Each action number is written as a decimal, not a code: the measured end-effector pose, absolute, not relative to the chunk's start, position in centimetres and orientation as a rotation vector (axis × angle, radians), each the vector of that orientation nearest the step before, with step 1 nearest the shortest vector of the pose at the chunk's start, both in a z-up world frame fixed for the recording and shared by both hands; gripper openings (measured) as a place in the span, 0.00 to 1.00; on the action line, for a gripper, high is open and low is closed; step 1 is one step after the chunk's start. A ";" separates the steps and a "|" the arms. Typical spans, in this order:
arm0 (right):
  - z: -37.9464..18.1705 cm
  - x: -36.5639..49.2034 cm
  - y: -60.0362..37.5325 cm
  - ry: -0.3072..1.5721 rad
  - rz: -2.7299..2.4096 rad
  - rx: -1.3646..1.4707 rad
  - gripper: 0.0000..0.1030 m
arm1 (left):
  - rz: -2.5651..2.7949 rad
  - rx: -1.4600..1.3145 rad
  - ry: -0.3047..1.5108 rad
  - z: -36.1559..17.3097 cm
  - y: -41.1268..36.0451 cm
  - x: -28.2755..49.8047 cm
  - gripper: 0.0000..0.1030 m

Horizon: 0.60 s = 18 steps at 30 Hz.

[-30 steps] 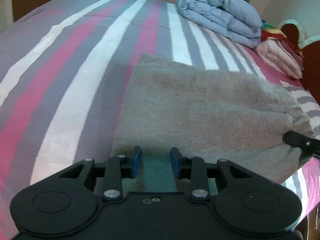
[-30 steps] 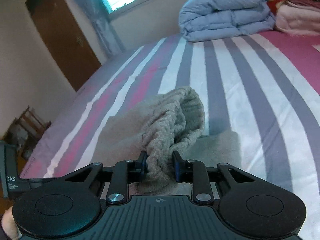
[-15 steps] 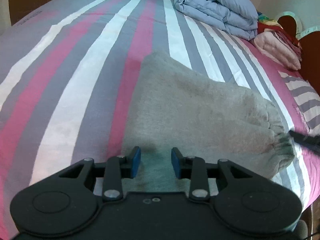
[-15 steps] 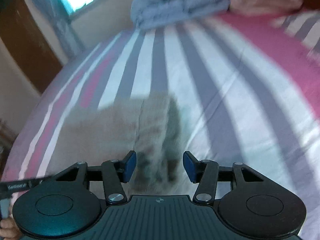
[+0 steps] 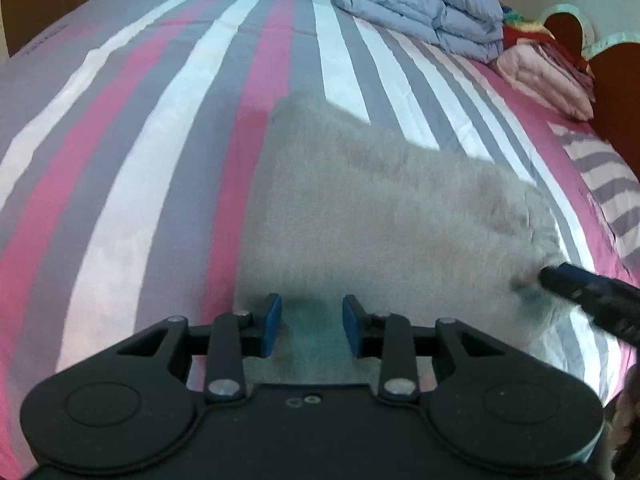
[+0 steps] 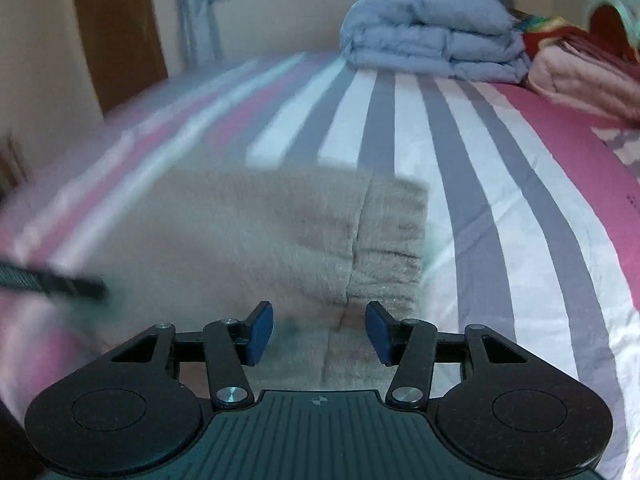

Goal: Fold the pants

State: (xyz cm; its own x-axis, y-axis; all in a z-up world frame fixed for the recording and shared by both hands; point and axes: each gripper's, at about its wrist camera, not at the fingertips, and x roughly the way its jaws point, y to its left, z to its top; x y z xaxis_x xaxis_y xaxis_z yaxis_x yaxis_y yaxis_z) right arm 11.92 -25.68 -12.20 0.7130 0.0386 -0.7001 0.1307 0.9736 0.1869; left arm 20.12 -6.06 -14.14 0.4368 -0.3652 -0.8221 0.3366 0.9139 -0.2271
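Observation:
The grey-beige fleece pants (image 5: 384, 216) lie folded flat on the striped bed. In the left wrist view my left gripper (image 5: 312, 324) is open and empty over their near edge. In the right wrist view the pants (image 6: 256, 240) show their ribbed waistband (image 6: 392, 240) at the right end. My right gripper (image 6: 318, 332) is open and empty just above the waistband's near corner. The right gripper's fingertip (image 5: 568, 280) shows at the pants' right end in the left wrist view. The left gripper's fingertip (image 6: 60, 282) shows blurred at the left in the right wrist view.
The bed sheet (image 5: 160, 140) has pink, grey and white stripes. A folded blue duvet (image 5: 416, 12) and pink bedding (image 5: 548, 80) lie at the far end by the wooden headboard (image 5: 616, 92). A brown door (image 6: 116, 28) stands beyond the bed's left side.
My right gripper has let go of the waistband and opened. The waistband end now lies flat on the folded pants. My left gripper stays open over the near edge.

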 end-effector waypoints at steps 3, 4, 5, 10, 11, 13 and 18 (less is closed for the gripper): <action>-9.9 13.1 -27.1 0.736 -0.057 0.298 0.50 | -0.430 0.013 0.978 -13.0 -6.8 21.0 0.23; -9.5 13.9 -27.3 0.738 -0.065 0.311 0.50 | -0.434 0.026 0.966 -12.7 -7.2 21.4 0.23; -9.1 14.6 -27.4 0.741 -0.075 0.323 0.50 | -0.439 0.039 0.959 -12.4 -7.6 21.8 0.23; -8.1 17.8 -28.3 0.743 -0.103 0.338 0.50 | -0.456 0.097 0.946 -12.6 -10.1 24.4 0.23; -8.2 18.4 -28.2 0.747 -0.100 0.331 0.50 | -0.464 0.105 0.955 -13.0 -10.6 25.1 0.23; -9.1 20.0 -28.3 0.757 -0.087 0.327 0.50 | -0.471 0.110 0.978 -14.0 -11.4 26.5 0.23; -12.9 23.1 -29.3 0.836 -0.097 0.263 0.50 | -0.476 0.037 1.045 -16.5 -12.2 30.4 0.22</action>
State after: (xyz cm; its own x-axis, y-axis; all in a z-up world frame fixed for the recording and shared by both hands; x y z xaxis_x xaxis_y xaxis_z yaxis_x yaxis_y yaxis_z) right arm 23.13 -29.26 -12.88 0.6686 0.0185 -0.7434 0.1875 0.9632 0.1926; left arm 30.40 -12.24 -16.46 0.4105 -0.3605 -0.8376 0.3954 0.8981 -0.1927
